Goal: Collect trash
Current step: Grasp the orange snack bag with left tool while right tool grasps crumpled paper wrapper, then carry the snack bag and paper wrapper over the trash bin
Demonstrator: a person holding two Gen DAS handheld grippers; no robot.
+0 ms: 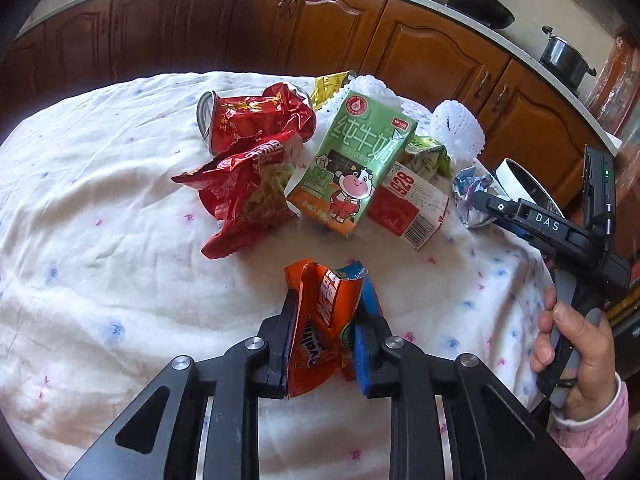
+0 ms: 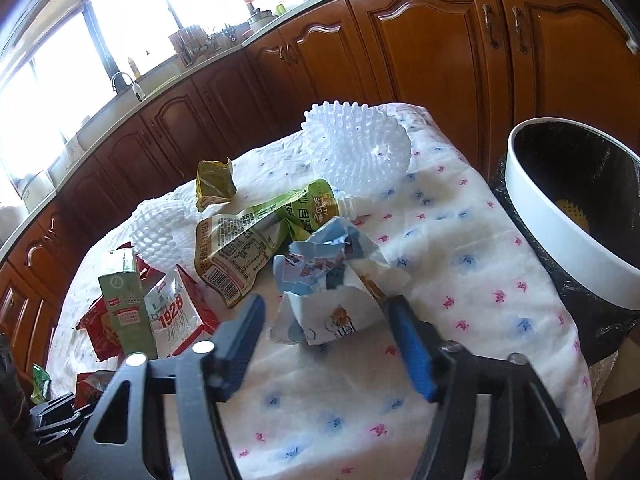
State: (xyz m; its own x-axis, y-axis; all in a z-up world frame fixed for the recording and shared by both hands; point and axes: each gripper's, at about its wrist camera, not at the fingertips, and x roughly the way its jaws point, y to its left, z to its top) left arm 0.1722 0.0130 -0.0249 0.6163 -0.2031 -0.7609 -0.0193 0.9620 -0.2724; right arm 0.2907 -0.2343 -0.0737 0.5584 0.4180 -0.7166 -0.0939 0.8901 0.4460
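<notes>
Trash lies on a table under a white flowered cloth (image 1: 100, 208). My left gripper (image 1: 328, 316) is shut on an orange snack wrapper (image 1: 324, 332), which is pinched upright between the blue pads just above the cloth. My right gripper (image 2: 326, 332) is open, with a finger on each side of a crumpled blue-and-white wrapper (image 2: 324, 276). There is a gap at the left finger (image 2: 240, 332). In the left wrist view a person's hand (image 1: 576, 344) holds the right gripper (image 1: 478, 200) at the table's right edge. A white-rimmed bin (image 2: 560, 240) lined with a black bag stands just right of the table.
A green milk carton (image 1: 344, 168), a red noodle bag (image 1: 244, 196), a crushed red can (image 1: 256, 120) and a red-and-white 1928 carton (image 1: 404, 204) crowd the table's middle. White foam nets (image 2: 360, 148), a green pouch (image 2: 256, 236) and a yellow wrapper (image 2: 214, 184) lie beyond. Wooden cabinets (image 1: 320, 28) stand behind.
</notes>
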